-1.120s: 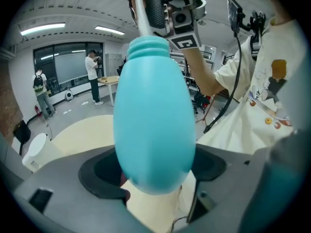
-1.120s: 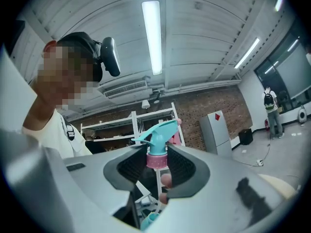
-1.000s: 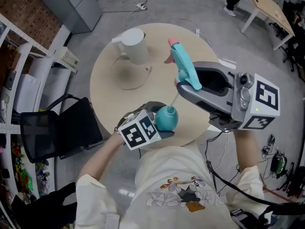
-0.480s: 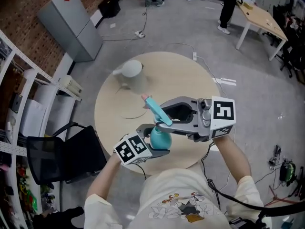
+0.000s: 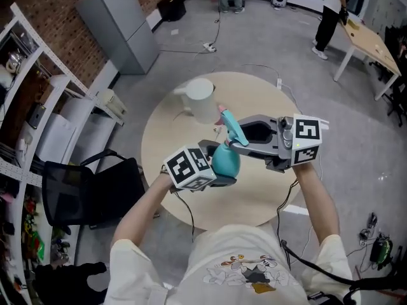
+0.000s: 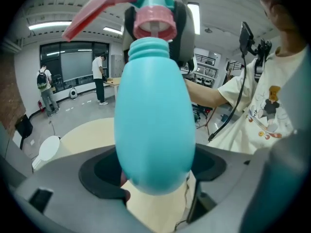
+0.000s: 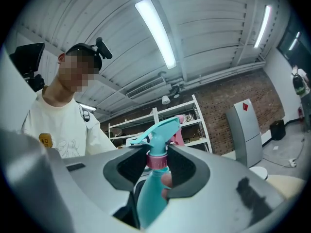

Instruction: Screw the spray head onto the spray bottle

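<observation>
While the left gripper point(image 5: 217, 173) clamps the teal spray bottle point(image 5: 225, 160) by its body above the round table point(image 5: 254, 196), the right gripper point(image 5: 236, 143) grips the spray head point(image 5: 230, 124) at its pink collar point(image 7: 157, 160), seated atop the bottle's threaded neck.

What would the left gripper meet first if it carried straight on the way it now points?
Probably the round table, seen past the left gripper below the spray bottle it grips, though depth is unclear.
</observation>
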`<control>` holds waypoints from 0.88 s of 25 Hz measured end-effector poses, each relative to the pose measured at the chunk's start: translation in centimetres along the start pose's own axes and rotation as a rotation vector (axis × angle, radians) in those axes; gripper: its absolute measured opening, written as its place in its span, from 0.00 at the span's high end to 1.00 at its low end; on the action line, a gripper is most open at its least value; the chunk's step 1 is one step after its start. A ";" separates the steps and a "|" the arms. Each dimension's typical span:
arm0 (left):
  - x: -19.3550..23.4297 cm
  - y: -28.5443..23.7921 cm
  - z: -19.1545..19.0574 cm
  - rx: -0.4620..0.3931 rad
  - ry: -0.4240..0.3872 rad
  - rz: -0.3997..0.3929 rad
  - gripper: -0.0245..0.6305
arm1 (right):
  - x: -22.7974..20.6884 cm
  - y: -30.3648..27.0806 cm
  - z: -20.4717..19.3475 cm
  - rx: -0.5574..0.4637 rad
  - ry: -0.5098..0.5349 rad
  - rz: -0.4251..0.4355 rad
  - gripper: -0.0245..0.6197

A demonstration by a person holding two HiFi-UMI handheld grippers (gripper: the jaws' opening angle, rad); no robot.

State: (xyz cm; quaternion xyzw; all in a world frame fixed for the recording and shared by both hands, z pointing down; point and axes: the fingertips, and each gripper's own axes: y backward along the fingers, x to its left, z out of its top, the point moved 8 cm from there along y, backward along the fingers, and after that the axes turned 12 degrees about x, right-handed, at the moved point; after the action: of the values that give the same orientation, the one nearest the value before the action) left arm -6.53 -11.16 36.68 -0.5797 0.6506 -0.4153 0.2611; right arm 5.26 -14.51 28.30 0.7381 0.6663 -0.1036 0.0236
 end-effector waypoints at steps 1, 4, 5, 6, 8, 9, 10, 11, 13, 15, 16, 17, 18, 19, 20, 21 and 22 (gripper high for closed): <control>-0.1 0.3 -0.1 0.000 0.003 -0.002 0.33 | 0.0 -0.1 0.0 0.005 0.004 0.002 0.76; -0.7 0.7 0.0 0.009 -0.017 -0.018 0.33 | 0.1 -0.5 0.1 0.030 0.017 0.037 0.76; -0.9 0.9 0.1 0.012 -0.024 -0.027 0.33 | 0.2 -0.6 0.2 0.037 0.022 0.054 0.76; -1.1 1.0 0.2 0.017 -0.032 -0.034 0.33 | 0.3 -0.7 0.2 0.042 0.026 0.073 0.76; -1.5 1.6 0.3 0.022 -0.056 -0.052 0.33 | 0.5 -0.8 0.4 0.034 0.027 0.111 0.76; -1.8 2.0 0.3 0.015 -0.075 -0.073 0.33 | 0.6 -0.8 0.6 0.022 0.024 0.131 0.76; -2.1 2.4 0.3 0.000 -0.096 -0.108 0.33 | 0.7 -0.9 0.8 0.009 0.020 0.153 0.76; -2.4 2.8 0.3 -0.016 -0.117 -0.150 0.33 | 0.9 -0.9 1.2 -0.001 0.018 0.180 0.76; -3.2 3.5 0.6 -0.030 -0.155 -0.222 0.33 | 1.5 -1.1 2.0 -0.002 0.029 0.233 0.76; -4.0 3.9 1.0 -0.015 -0.194 -0.261 0.33 | 2.1 -1.2 2.6 0.015 0.049 0.274 0.76; -4.3 3.9 1.2 -0.003 -0.212 -0.269 0.33 | 2.4 -1.2 2.8 0.025 0.057 0.288 0.76; -4.6 3.9 1.4 0.007 -0.227 -0.272 0.33 | 2.6 -1.1 2.9 0.032 0.062 0.299 0.76; -4.7 3.9 1.6 0.013 -0.238 -0.273 0.33 | 2.7 -1.0 3.0 0.036 0.064 0.308 0.76; -4.8 4.0 1.7 0.014 -0.246 -0.274 0.33 | 2.8 -1.0 3.1 0.035 0.064 0.317 0.76; -4.9 4.1 1.8 0.009 -0.252 -0.278 0.33 | 3.0 -0.9 3.2 0.033 0.063 0.325 0.76; -5.1 4.2 1.8 0.005 -0.257 -0.284 0.33 | 3.1 -0.9 3.3 0.031 0.063 0.331 0.76; -5.2 4.2 1.8 0.003 -0.260 -0.290 0.33 | 3.2 -0.9 3.4 0.031 0.064 0.334 0.76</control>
State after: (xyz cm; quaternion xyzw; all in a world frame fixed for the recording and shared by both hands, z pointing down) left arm -6.34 -6.66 31.44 -0.7157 0.5204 -0.3714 0.2811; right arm 4.28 -11.83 24.48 0.8419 0.5329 -0.0849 0.0076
